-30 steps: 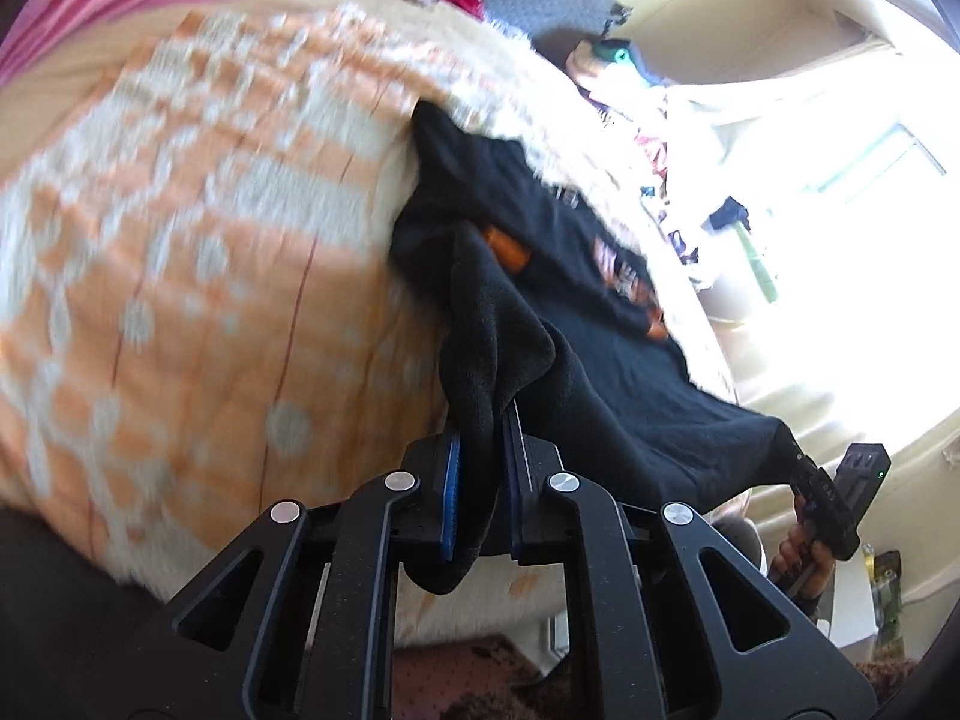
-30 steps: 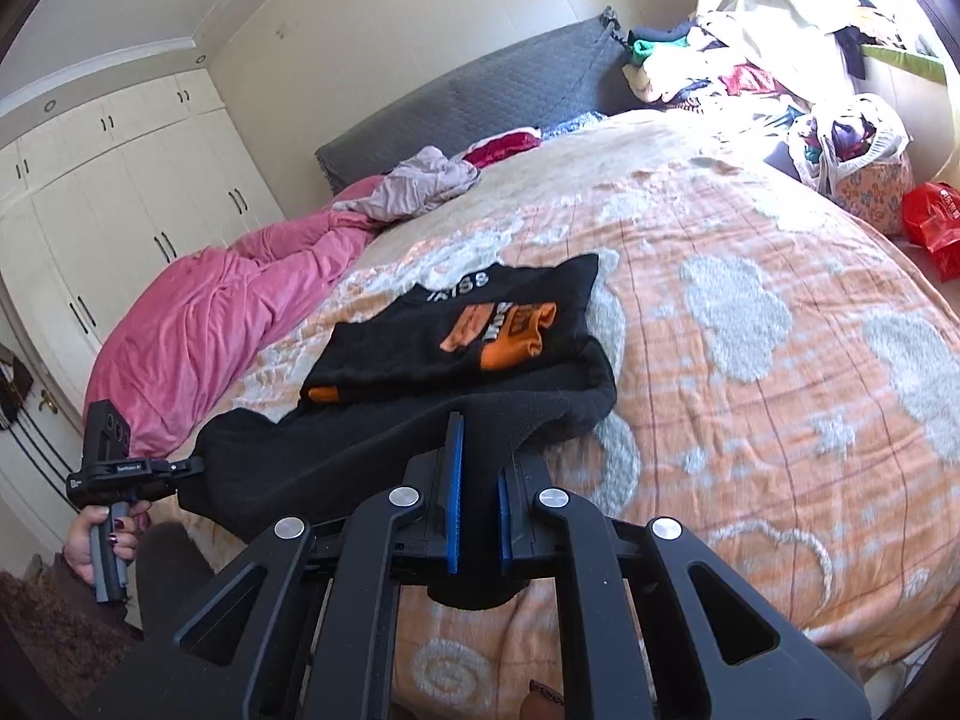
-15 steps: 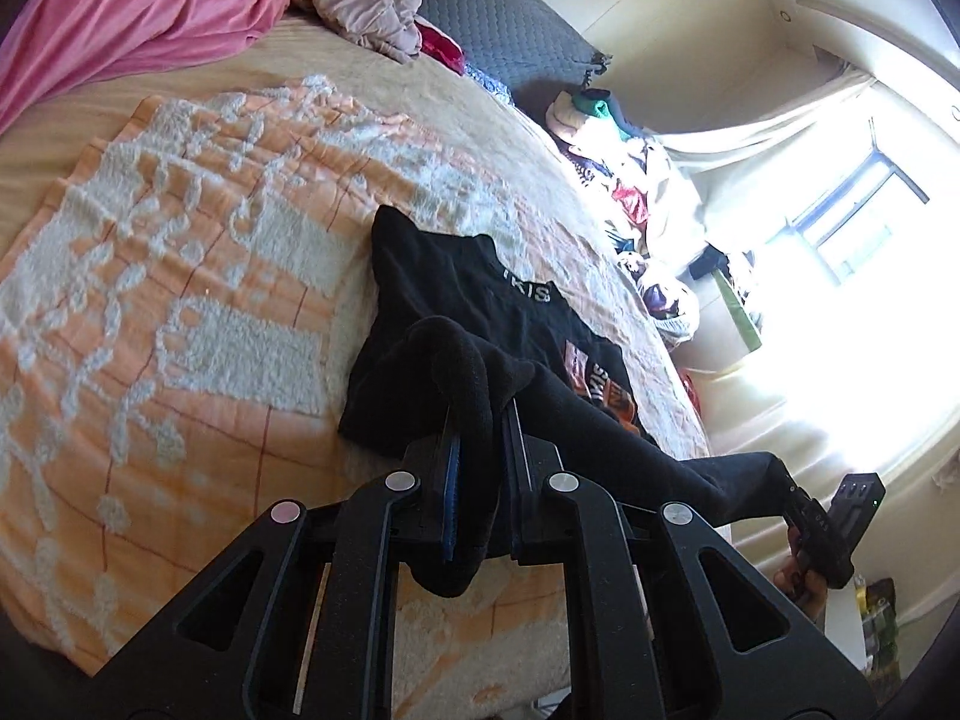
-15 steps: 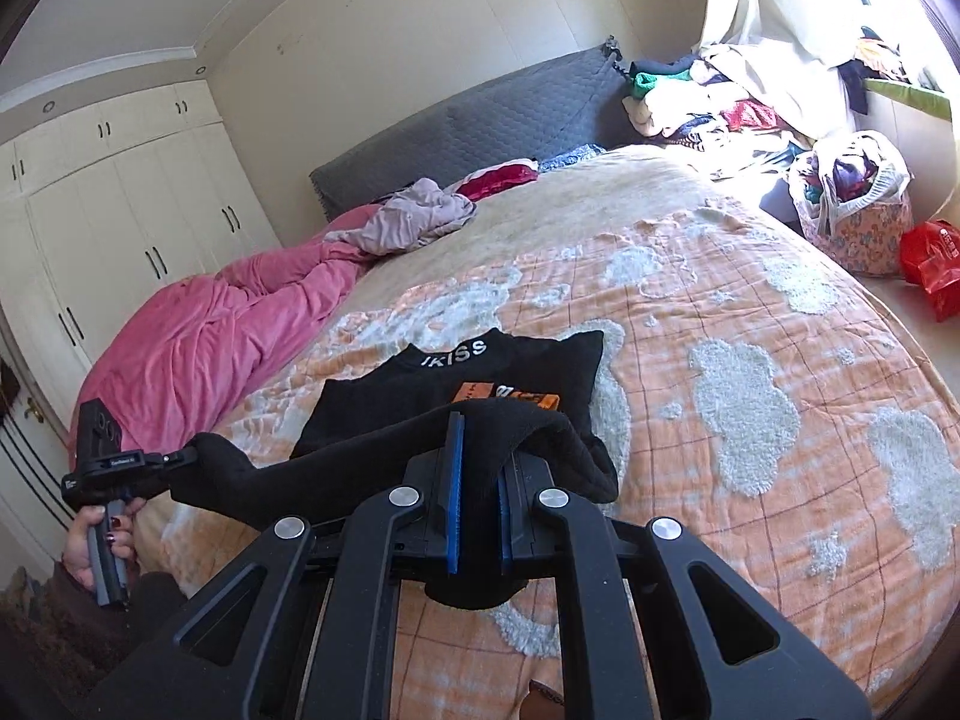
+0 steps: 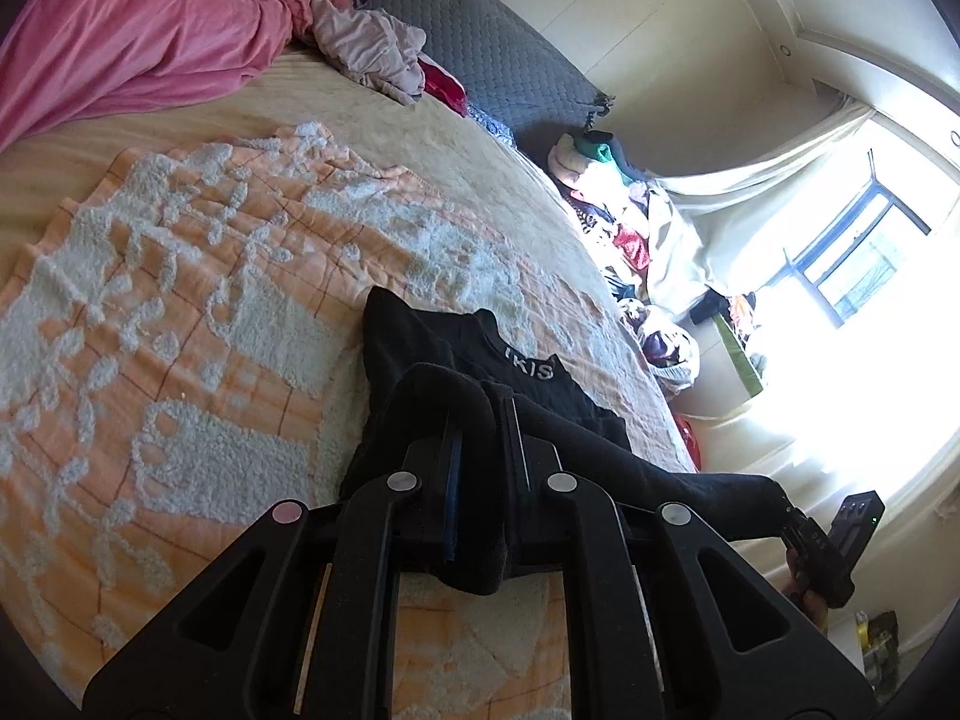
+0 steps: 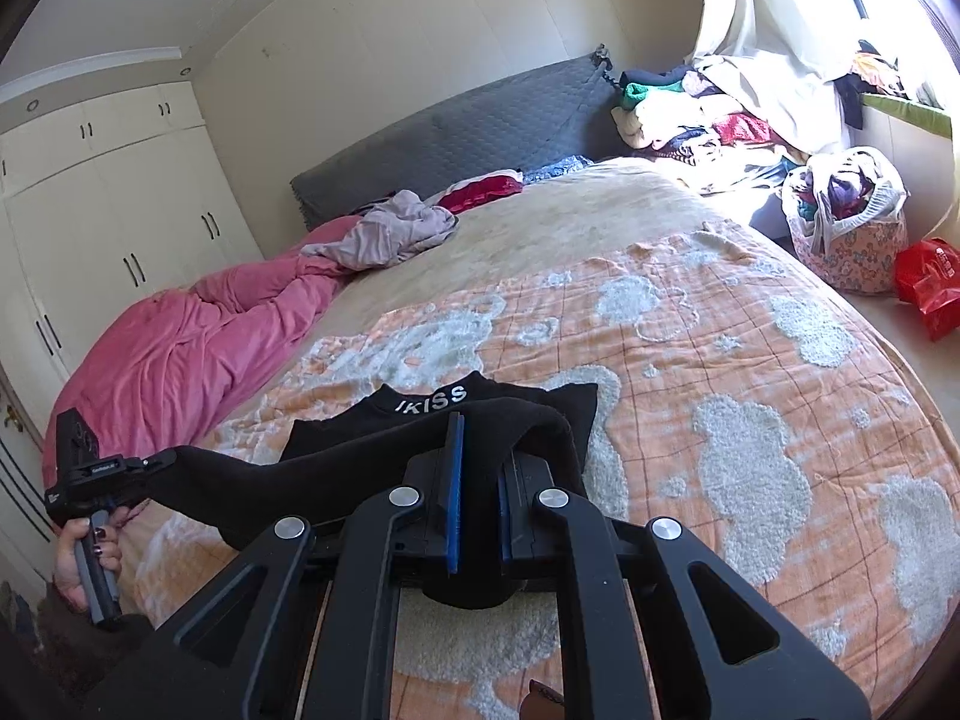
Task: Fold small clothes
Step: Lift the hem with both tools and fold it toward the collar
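Observation:
A black top (image 5: 420,348) with white collar lettering lies on the orange and white blanket (image 5: 180,300); its lower half is lifted and folded up over the body. My left gripper (image 5: 480,420) is shut on one bottom corner of the black top. My right gripper (image 6: 477,438) is shut on the other corner, and the hem (image 6: 270,474) stretches taut between the two. In the left wrist view the right gripper (image 5: 792,516) shows at the lower right, held by a hand. In the right wrist view the left gripper (image 6: 150,462) shows at the lower left. The orange print is hidden under the fold.
A pink duvet (image 6: 198,348) and a pale crumpled garment (image 6: 396,228) lie toward the grey headboard (image 6: 450,132). A heap of clothes (image 6: 708,114), a full laundry bag (image 6: 846,216) and a red bag (image 6: 930,282) sit beside the bed near the bright window. White wardrobes (image 6: 108,204) stand left.
Both grippers rose and carried the hem toward the collar. The fold now covers the orange print, which showed a second ago; only the collar strip stays visible.

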Demonstrator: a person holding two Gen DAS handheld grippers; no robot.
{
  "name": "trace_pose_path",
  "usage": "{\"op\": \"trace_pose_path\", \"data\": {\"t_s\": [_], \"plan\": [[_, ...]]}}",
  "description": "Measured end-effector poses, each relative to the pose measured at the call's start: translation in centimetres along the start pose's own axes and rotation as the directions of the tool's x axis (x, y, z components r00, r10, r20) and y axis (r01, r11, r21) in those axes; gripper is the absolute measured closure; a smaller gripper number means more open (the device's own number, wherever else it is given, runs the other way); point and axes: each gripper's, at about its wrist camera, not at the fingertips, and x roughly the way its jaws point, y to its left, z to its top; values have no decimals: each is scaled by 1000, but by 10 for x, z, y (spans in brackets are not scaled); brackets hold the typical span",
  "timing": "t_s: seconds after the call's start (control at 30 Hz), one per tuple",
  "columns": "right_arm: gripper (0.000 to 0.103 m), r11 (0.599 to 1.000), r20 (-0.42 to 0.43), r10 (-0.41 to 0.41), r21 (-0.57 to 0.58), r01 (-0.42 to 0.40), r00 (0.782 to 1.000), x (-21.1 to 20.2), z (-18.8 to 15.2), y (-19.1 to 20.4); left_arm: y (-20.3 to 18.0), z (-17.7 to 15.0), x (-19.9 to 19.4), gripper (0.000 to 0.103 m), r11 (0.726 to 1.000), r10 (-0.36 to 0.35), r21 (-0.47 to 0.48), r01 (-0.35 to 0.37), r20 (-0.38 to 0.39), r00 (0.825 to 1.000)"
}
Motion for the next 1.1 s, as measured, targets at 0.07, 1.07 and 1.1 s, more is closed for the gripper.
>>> {"op": "trace_pose_path", "data": {"t_s": [0.07, 1.07, 1.1], "plan": [[95, 1000, 1, -3, 1, 3, 1000, 7, 6, -1, -1, 6, 4, 99, 1000, 2, 3, -2, 9, 1000], [94, 991, -148, -126, 19, 130, 981, 145, 8, -48, 21, 24, 95, 99, 978, 174, 115, -172, -15, 985], [92, 991, -152, -130, 16, 134, 980, 146, 8, -48, 21, 24, 96, 99, 978, 178, 117, -175, -16, 984]]}}
